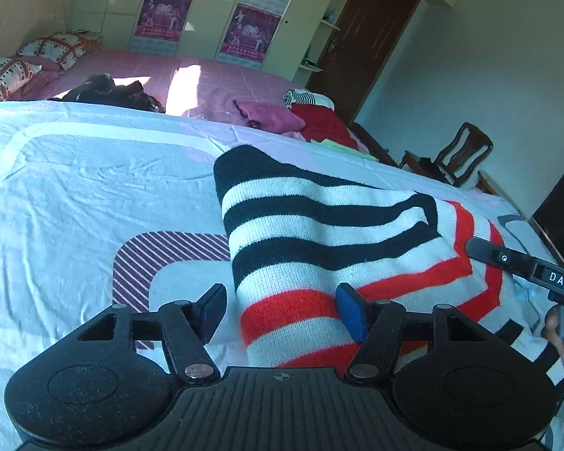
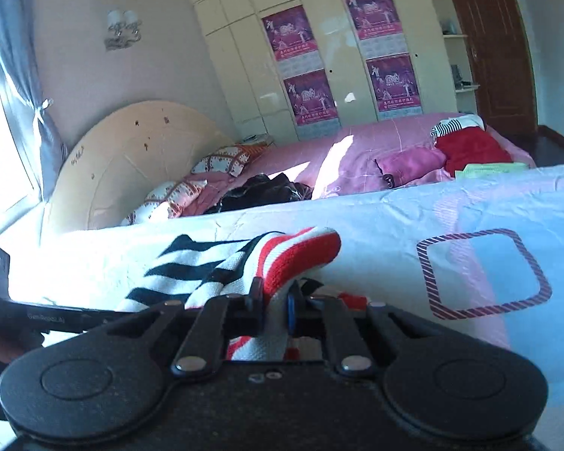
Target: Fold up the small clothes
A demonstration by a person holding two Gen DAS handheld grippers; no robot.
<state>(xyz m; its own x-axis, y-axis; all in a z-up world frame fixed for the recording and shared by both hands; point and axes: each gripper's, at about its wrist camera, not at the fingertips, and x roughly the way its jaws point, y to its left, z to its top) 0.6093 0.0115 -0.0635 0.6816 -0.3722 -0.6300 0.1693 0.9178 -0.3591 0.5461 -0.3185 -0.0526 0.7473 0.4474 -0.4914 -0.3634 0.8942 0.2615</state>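
A small knitted garment with black, white and red stripes (image 1: 319, 240) lies on the pale blue sheet (image 1: 75, 195). My left gripper (image 1: 282, 308) is open, its jaws wide apart, with a folded striped part of the garment lying between them. My right gripper (image 2: 274, 308) is shut on a red and white edge of the same garment (image 2: 297, 251), which bunches up just past the fingertips. The right gripper's body also shows at the right edge of the left wrist view (image 1: 522, 267).
A pink quilt (image 2: 357, 150) covers the far side of the bed, with a dark garment (image 2: 267, 188), a magenta one (image 2: 413, 161) and a red one (image 2: 473, 146) on it. Pillows (image 2: 222, 161), a headboard, a wardrobe, a door and a wooden chair (image 1: 458, 154) stand beyond.
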